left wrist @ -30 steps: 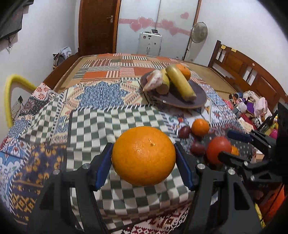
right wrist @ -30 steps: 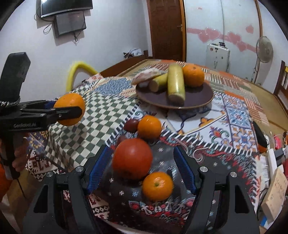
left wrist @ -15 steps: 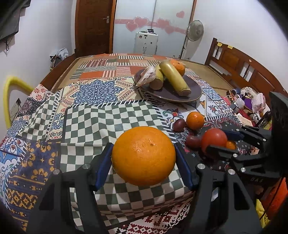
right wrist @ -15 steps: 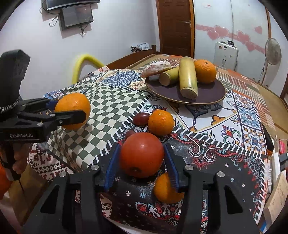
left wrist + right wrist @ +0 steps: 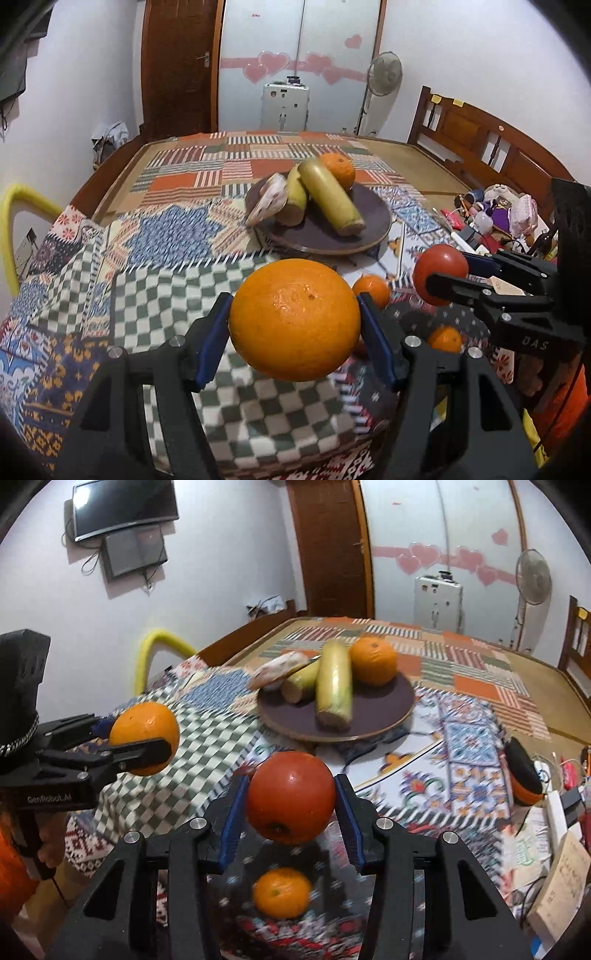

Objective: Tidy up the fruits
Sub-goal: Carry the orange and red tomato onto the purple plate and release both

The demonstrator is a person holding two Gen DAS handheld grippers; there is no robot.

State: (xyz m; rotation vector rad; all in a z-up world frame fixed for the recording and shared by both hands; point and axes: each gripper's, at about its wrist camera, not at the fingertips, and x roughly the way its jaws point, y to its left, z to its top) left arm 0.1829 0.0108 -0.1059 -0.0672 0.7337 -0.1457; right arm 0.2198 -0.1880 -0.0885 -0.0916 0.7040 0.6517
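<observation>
My left gripper (image 5: 295, 325) is shut on a large orange (image 5: 294, 319) and holds it above the checked cloth; it also shows in the right wrist view (image 5: 144, 738). My right gripper (image 5: 291, 805) is shut on a red tomato (image 5: 290, 797) and holds it in the air; the tomato also shows in the left wrist view (image 5: 439, 273). A dark round plate (image 5: 391, 709) farther back holds two bamboo-like stalks (image 5: 332, 686), an orange (image 5: 373, 661) and a wrapped item (image 5: 277, 670). Small oranges (image 5: 281, 892) (image 5: 371, 290) lie on the table.
The table is covered by a patchwork cloth (image 5: 177, 229). A yellow chair back (image 5: 22, 218) stands at the left edge. Clutter and toys (image 5: 498, 214) sit at the right side, with books and papers (image 5: 557, 882) near the right edge. A wooden bench (image 5: 480, 140) is behind.
My right gripper closed on the tomato and lifted it off the table. Both grippers have risen and moved forward toward the plate; the left still holds the orange.
</observation>
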